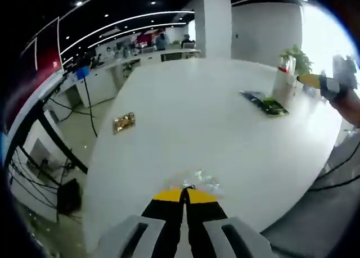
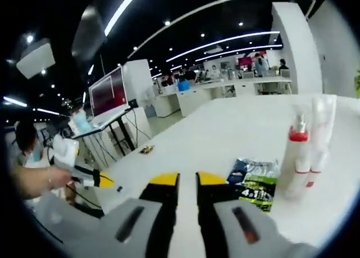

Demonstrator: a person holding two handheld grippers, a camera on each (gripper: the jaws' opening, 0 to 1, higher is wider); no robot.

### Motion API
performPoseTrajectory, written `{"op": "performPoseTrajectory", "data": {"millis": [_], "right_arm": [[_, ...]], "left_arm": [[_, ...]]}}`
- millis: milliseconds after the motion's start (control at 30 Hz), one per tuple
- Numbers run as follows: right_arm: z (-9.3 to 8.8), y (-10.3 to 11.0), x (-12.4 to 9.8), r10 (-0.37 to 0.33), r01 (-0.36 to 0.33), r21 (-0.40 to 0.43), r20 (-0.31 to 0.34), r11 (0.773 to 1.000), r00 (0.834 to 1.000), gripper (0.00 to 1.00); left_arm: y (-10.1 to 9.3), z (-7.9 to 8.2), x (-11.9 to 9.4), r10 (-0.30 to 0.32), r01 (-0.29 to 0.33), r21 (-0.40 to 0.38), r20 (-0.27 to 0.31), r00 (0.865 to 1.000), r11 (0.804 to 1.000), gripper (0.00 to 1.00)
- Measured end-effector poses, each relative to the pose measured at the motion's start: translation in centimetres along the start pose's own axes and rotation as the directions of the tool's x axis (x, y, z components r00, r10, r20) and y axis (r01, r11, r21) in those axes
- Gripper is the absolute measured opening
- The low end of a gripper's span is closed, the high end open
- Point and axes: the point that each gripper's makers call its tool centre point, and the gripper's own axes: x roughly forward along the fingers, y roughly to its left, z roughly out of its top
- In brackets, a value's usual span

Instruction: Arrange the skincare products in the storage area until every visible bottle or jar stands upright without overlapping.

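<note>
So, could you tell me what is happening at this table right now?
A person is working at a white table with a hand-held tool in each hand. The left tool is shut on a small crinkly clear wrapper near the table's edge. The right tool is open and holds nothing, facing two upright bottles with red bands and a dark and green sachet lying flat beside them. A small gold packet lies apart.

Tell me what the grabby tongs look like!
The left tongs and the right tongs each have two black jaws with bright yellow tips, growing out of a chunky light grey body with dark slots. In the right gripper view, the person's hand holds the left tongs by a white handle.
</note>
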Motion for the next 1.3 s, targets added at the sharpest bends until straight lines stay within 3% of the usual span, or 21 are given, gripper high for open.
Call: {"op": "performPoseTrajectory", "data": {"millis": [100, 167, 200, 233, 300, 367, 433, 500, 600, 700, 767, 833, 933, 1000, 1100, 1133, 1200, 1267, 1300], "right_arm": [[-0.6, 0.2, 0.1, 0.011, -0.011, 0.011, -0.012, 1.000, 1.000, 0.12], [-1.1, 0.5, 0.1, 0.033, -0.033, 0.013, -0.023, 0.999, 0.999, 0.12], [-1.6, 0.7, 0.2, 0.047, -0.047, -0.009, -0.040, 0.999, 0.998, 0.12], [-2.2, 0.7, 0.2, 0.051, -0.054, -0.042, -0.064, 0.998, 0.997, 0.12], [-3.2, 0.6, 0.4, 0.059, -0.063, -0.039, -0.096, 0.997, 0.994, 0.12], [-4.0, 1.0, 0.6, 0.087, -0.089, -0.014, -0.111, 0.996, 0.990, 0.12], [-4.6, 1.6, 0.8, 0.112, -0.113, -0.002, -0.129, 0.994, 0.985, 0.12], [-6.1, 3.0, 1.0, 0.146, -0.149, -0.004, -0.178, 0.989, 0.973, 0.14], [-8.4, 5.2, 1.4, 0.200, -0.219, -0.046, -0.264, 0.975, 0.944, 0.15], [-9.5, 6.8, 2.3, 0.243, -0.255, 0.001, -0.295, 0.967, 0.924, 0.17], [-10.0, 7.7, 2.7, 0.284, -0.288, 0.035, -0.315, 0.957, 0.906, 0.17], [-11.0, 8.2, 3.4, 0.298, -0.278, 0.108, -0.342, 0.955, 0.891, 0.18], [-12.5, 7.9, 4.1, 0.288, -0.255, 0.137, -0.383, 0.957, 0.878, 0.18], [-13.3, 7.9, 4.3, 0.283, -0.233, 0.170, -0.403, 0.958, 0.871, 0.17], [-13.3, 8.2, 4.7, 0.293, -0.228, 0.205, -0.390, 0.952, 0.873, 0.16], [-13.2, 8.4, 4.8, 0.305, -0.233, 0.224, -0.383, 0.946, 0.872, 0.16], [-13.1, 8.5, 4.9, 0.301, -0.224, 0.234, -0.378, 0.946, 0.875, 0.15], [-12.9, 8.1, 4.9, 0.269, -0.200, 0.213, -0.378, 0.956, 0.886, 0.04], [-12.5, 8.4, 4.9, 0.283, -0.216, 0.213, -0.361, 0.953, 0.889, 0.04]], "left_arm": [[0.2, -1.2, 0.9, 0.017, -0.016, 0.030, -0.040, 0.999, 0.999, 0.02], [0.0, -2.7, 1.2, -0.003, 0.004, 0.007, -0.102, 0.995, 1.000, 0.01], [0.0, -1.1, 1.3, -0.012, 0.012, -0.009, -0.009, 1.000, 1.000, 0.01], [0.1, -1.0, 1.4, -0.019, 0.019, -0.027, 0.004, 1.000, 0.999, 0.01], [-0.9, -1.4, 0.9, -0.060, 0.058, -0.054, -0.027, 0.998, 0.997, 0.01], [-2.0, -1.2, 1.0, -0.096, 0.097, 0.034, -0.023, 0.995, 0.995, 0.01], [-3.0, -1.0, 1.2, -0.110, 0.112, 0.053, -0.028, 0.993, 0.992, 0.01], [-4.9, -0.7, 1.6, -0.165, 0.166, 0.051, -0.025, 0.986, 0.985, 0.01], [-6.7, 0.1, 2.2, -0.188, 0.188, 0.074, -0.003, 0.982, 0.979, 0.01], [-9.0, 0.4, 2.3, -0.257, 0.255, 0.090, 0.007, 0.966, 0.963, 0.01], [-9.4, 0.5, 2.3, -0.260, 0.258, 0.099, 0.009, 0.965, 0.961, 0.01], [-10.0, 0.7, 2.4, -0.282, 0.279, 0.086, 0.028, 0.959, 0.956, 0.01], [-10.9, 0.8, 2.4, -0.315, 0.313, 0.050, 0.057, 0.947, 0.949, 0.01], [-11.3, 0.8, 2.3, -0.314, 0.309, 0.073, 0.060, 0.948, 0.948, 0.01], [-11.5, 0.7, 2.3, -0.328, 0.322, 0.092, 0.055, 0.943, 0.942, 0.01], [-11.9, 0.6, 2.2, -0.353, 0.349, 0.071, 0.055, 0.934, 0.935, 0.01], [-11.8, 0.6, 2.2, -0.350, 0.346, 0.070, 0.059, 0.935, 0.936, 0.01], [-11.9, 0.6, 2.2, -0.349, 0.344, 0.081, 0.063, 0.935, 0.936, 0.01], [-11.9, 0.6, 2.2, -0.348, 0.343, 0.085, 0.064, 0.935, 0.936, 0.01]]}}
